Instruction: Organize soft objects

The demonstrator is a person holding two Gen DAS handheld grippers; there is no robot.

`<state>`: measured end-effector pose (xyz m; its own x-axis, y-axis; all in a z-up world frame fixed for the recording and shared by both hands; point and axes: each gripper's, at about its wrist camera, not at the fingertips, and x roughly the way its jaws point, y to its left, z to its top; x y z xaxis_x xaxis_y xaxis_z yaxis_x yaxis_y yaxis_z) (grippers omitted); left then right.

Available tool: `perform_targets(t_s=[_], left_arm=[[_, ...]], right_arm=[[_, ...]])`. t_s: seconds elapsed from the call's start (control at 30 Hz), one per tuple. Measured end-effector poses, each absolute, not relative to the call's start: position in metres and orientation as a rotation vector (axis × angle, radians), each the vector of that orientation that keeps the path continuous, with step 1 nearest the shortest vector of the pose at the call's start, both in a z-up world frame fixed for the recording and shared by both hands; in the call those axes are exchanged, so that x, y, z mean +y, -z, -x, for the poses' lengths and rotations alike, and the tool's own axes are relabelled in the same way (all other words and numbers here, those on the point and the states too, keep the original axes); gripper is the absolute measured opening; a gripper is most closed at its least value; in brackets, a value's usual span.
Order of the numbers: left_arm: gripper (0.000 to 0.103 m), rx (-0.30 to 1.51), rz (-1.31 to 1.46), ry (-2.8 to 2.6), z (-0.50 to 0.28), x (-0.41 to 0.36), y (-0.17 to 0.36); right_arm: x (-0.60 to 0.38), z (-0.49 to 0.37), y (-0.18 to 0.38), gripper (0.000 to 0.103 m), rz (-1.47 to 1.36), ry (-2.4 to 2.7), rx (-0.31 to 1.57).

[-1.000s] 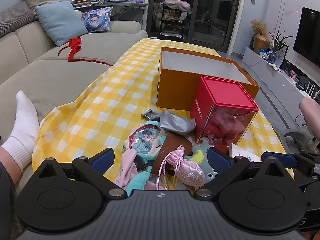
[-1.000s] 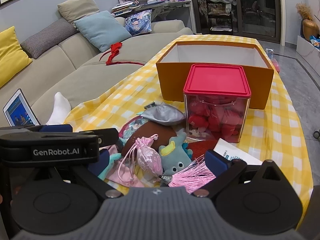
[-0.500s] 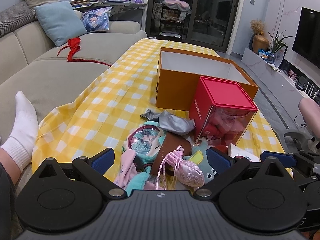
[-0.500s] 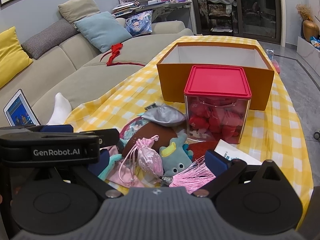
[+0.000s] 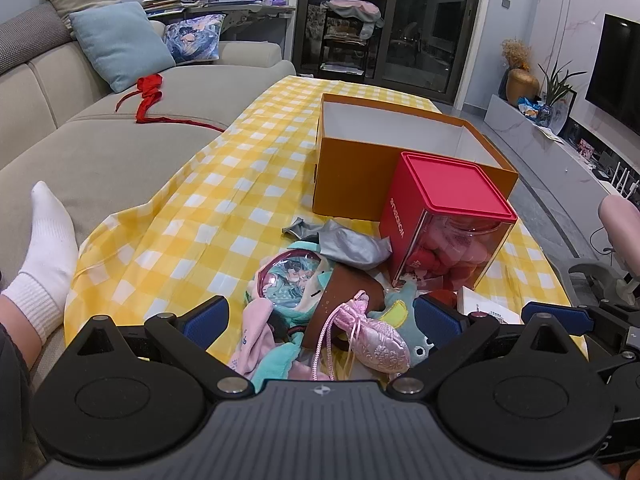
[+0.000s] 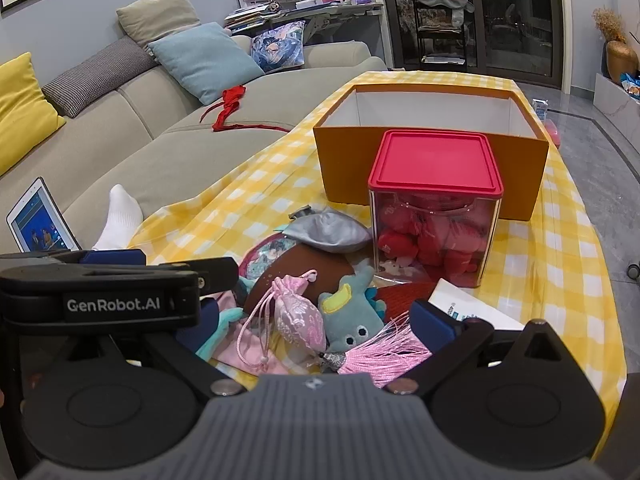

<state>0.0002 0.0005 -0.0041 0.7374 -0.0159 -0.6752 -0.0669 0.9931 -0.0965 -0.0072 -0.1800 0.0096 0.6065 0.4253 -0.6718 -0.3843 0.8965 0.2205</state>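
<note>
Barely started: orange box at frame centre looks empty inside; soft-toy pile sits loose at lower centre w/ pink pouch on top. Left gripper & right gripper both spread wide, holding nothing. Everything's left to sort.

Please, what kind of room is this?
Most likely a home living room. A long grey sofa with cushions runs beside the table with the yellow checked cloth, and a dark television hangs above a low sideboard on the far wall.
</note>
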Motion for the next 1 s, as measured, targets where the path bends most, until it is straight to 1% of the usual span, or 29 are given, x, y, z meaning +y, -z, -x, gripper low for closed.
perform_targets(t_s=[1.0], left_arm=[[0.103, 0.750, 0.118, -0.015, 0.0000, -0.0015, 0.0063]], right_arm=[[-0.1780, 0.0075, -0.0080, 0.100, -0.063, -0.496, 0.811]])
